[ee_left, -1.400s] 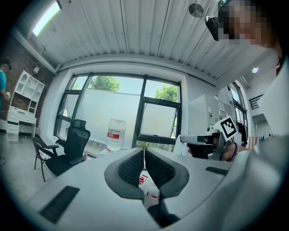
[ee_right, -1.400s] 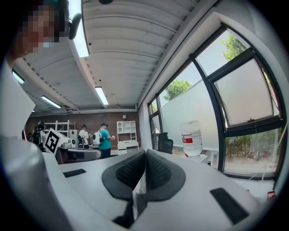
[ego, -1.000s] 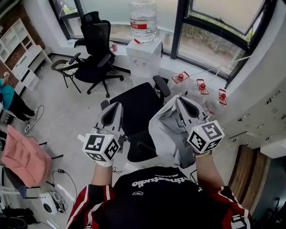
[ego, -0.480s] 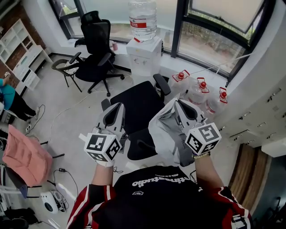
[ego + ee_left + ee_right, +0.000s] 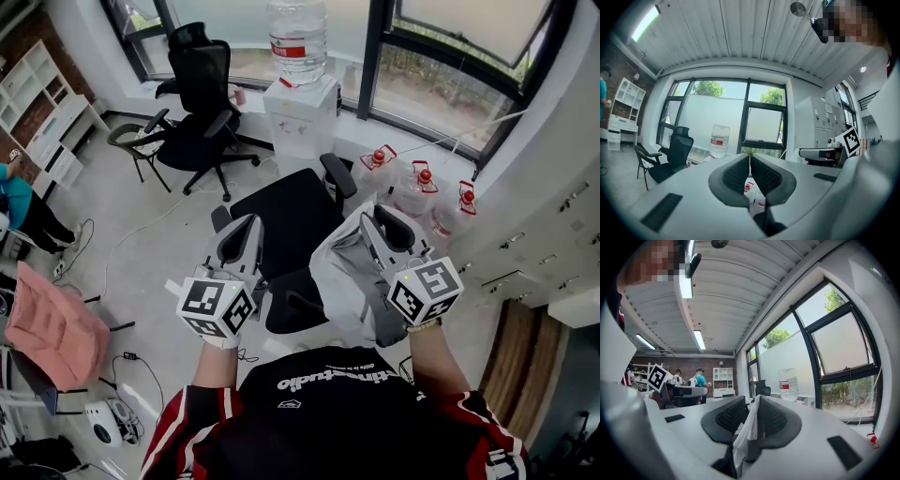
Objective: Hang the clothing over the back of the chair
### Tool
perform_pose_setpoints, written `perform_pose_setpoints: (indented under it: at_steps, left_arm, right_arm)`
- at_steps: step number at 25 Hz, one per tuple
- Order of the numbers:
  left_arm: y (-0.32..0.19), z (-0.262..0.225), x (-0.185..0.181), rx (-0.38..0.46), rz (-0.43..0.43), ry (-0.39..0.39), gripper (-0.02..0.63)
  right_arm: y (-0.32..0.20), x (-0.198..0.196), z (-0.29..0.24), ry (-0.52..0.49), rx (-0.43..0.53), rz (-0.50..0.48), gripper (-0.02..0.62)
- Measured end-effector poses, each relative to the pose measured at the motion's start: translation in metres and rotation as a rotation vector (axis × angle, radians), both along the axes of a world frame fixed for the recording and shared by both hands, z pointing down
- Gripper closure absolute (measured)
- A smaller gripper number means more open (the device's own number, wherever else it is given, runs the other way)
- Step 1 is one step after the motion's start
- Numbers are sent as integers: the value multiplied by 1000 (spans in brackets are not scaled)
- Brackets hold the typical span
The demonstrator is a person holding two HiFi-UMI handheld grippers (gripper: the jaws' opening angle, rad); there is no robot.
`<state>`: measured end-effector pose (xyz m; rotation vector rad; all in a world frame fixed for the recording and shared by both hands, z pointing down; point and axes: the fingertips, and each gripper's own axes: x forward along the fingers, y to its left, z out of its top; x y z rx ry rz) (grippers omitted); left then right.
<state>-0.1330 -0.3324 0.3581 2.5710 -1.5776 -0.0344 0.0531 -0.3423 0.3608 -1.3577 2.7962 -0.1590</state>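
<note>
Floor grey; water dispenser beneath window; black chair centre.

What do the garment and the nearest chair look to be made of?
Garment: thin light grey cloth, matte; it hangs limp in soft folds.
Chair: black, matte, probably fabric or mesh upholstery, with no shine on it; the weave is too small to make out.
</note>
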Motion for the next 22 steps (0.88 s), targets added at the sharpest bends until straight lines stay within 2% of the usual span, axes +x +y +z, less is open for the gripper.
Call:
perform_pose_setpoints:
  at_steps: [2,13,22]
  left_arm:
    - [0,0,0,1,0,0,580]
    - [0,-1,0,2,3,1,580]
    - [0,0,2,-1,9,6,580]
  right_arm:
    - [0,-1,1,8,3,-1,479]
    - [-6,13,2,71,7,94,477]
    - [0,7,-3,38,24,53,479]
